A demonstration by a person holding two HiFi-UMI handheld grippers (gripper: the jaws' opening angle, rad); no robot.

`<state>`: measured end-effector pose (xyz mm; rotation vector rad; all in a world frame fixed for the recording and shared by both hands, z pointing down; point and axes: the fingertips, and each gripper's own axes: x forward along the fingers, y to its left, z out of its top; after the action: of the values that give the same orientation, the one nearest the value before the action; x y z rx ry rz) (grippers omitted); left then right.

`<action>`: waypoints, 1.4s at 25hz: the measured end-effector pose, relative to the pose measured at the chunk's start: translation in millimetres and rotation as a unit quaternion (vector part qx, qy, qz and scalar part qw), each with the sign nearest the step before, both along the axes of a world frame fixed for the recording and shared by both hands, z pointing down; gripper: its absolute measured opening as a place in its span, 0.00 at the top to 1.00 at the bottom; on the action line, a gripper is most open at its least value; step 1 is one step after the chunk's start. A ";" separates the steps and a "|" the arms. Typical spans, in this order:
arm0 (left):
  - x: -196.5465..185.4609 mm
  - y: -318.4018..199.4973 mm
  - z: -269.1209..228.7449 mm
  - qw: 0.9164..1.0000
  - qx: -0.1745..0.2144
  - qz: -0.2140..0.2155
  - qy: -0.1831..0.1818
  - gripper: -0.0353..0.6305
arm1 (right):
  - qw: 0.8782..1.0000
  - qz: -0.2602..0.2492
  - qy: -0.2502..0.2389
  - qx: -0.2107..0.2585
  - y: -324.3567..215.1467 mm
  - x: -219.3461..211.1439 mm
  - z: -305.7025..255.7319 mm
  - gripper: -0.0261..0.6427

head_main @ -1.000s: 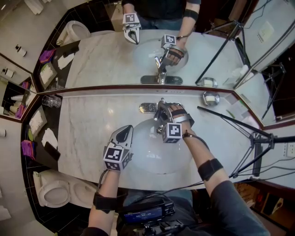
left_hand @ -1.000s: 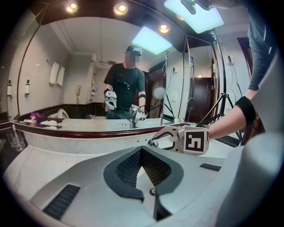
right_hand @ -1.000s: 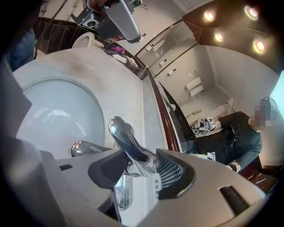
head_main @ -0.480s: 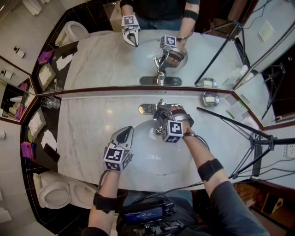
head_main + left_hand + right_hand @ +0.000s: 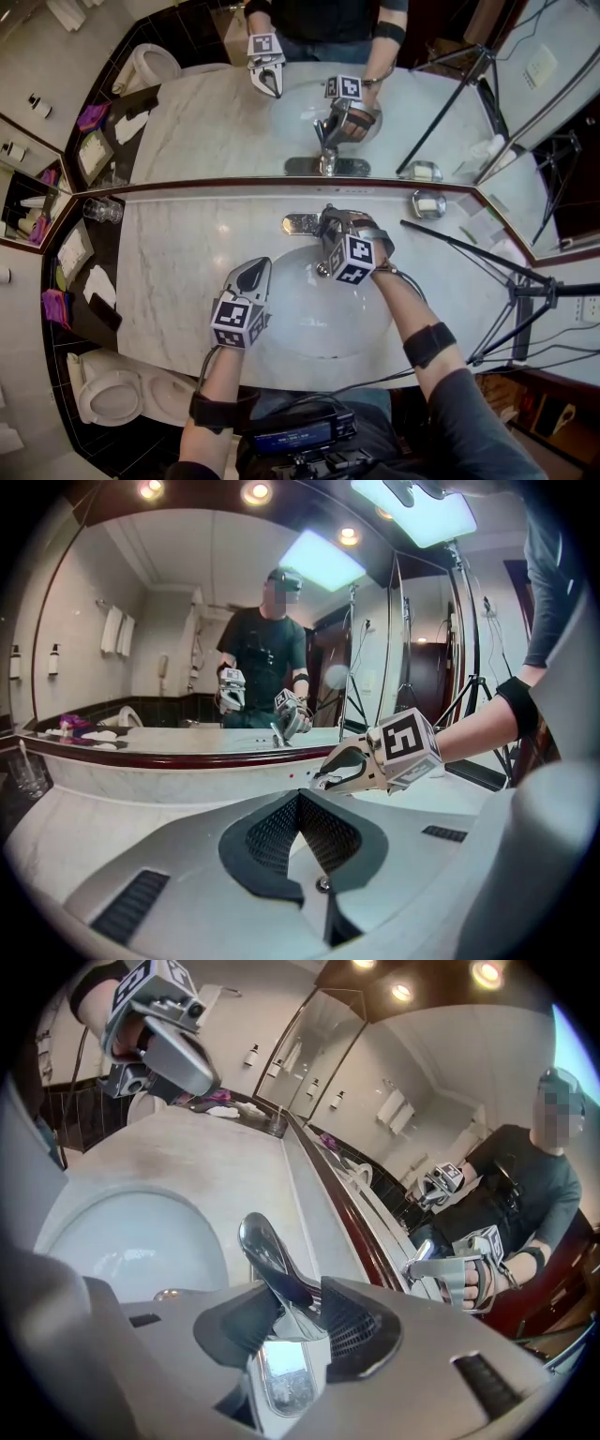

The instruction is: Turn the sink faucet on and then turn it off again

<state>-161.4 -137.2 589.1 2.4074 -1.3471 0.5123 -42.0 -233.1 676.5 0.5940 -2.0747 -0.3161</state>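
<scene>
The chrome sink faucet (image 5: pixel 302 222) stands at 12 o'clock of the white oval basin (image 5: pixel 309 328). Its slim chrome lever (image 5: pixel 265 1252) runs lengthwise between the right gripper's (image 5: pixel 286 1309) pads, which have just been closing and now pinch it. That hand reaches in from 5 o'clock, pitched down. The left gripper (image 5: pixel 251 275) waits at 9 o'clock, farther off, jaws pressed together and empty.

Faucet (image 5: pixel 301 222) behind the basin (image 5: pixel 319 323), soap dish (image 5: pixel 428 202) right, glass (image 5: pixel 103 208) far left
</scene>
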 end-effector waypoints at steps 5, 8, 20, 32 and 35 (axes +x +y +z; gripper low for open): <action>1.7 -1.3 -1.1 1.000 0.002 0.001 0.000 0.95 | 0.999 0.000 -0.005 -0.036 -3.2 1.5 1.9 0.72; 0.6 -2.5 -3.2 1.000 0.004 0.000 0.002 0.95 | 0.998 -0.005 -0.005 -0.065 -0.5 0.6 4.4 0.72; -4.6 -3.7 -2.8 1.000 0.003 -0.001 0.004 0.95 | 0.990 0.038 -0.049 -0.126 -10.6 6.6 3.8 0.72; -11.7 2.0 -7.4 1.000 0.006 -0.014 0.000 0.95 | 0.993 0.041 -0.014 -0.107 -7.4 13.8 4.8 0.70; -13.6 3.3 -12.0 1.000 0.009 -0.018 0.002 0.95 | 0.995 0.039 0.011 -0.096 -2.0 17.2 3.4 0.70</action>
<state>-175.1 -133.9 577.1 2.3927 -1.3961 0.4875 -24.7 -235.1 679.9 0.5505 -2.0269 -0.0753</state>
